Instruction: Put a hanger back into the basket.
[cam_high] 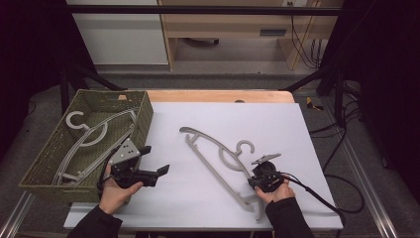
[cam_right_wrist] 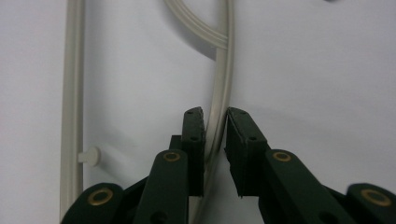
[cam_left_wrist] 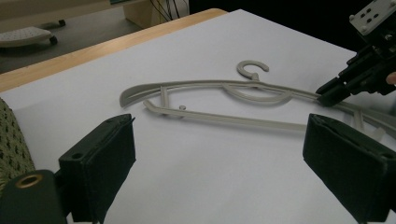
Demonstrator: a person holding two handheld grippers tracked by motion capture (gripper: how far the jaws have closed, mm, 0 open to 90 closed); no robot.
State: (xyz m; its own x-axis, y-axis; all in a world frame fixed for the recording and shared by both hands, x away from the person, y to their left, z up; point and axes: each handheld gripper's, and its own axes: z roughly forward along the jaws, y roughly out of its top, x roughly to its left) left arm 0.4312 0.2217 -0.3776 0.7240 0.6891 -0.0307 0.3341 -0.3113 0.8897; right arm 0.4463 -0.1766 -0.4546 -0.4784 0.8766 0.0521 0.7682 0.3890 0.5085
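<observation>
Grey plastic clothes hanger (cam_high: 218, 158) lies flat on the white table sheet (cam_high: 277, 124), stretching from the centre of the high view down toward the lower right, its hook (cam_high: 245, 147) turned toward the right edge. At its lower end the right gripper (cam_high: 255, 182) is clenched on the hanger's upper arm: in the right gripper view the two black pads sit on either side of the thin grey bar (cam_right_wrist: 218, 116), pressing it between them, with the straight lower bar (cam_right_wrist: 72, 93) running up the left side of that frame. The left gripper view shows the same grasp at the right edge, the black tips meeting the hanger (cam_left_wrist: 224, 100).

Left of the hanger, lower left of centre in the high view, the left gripper (cam_high: 161, 171) hangs over bare sheet with its jaws spread wide and nothing between them.

Farther left stands an olive woven basket (cam_high: 141, 116), holding more grey hangers (cam_high: 86, 134).
</observation>
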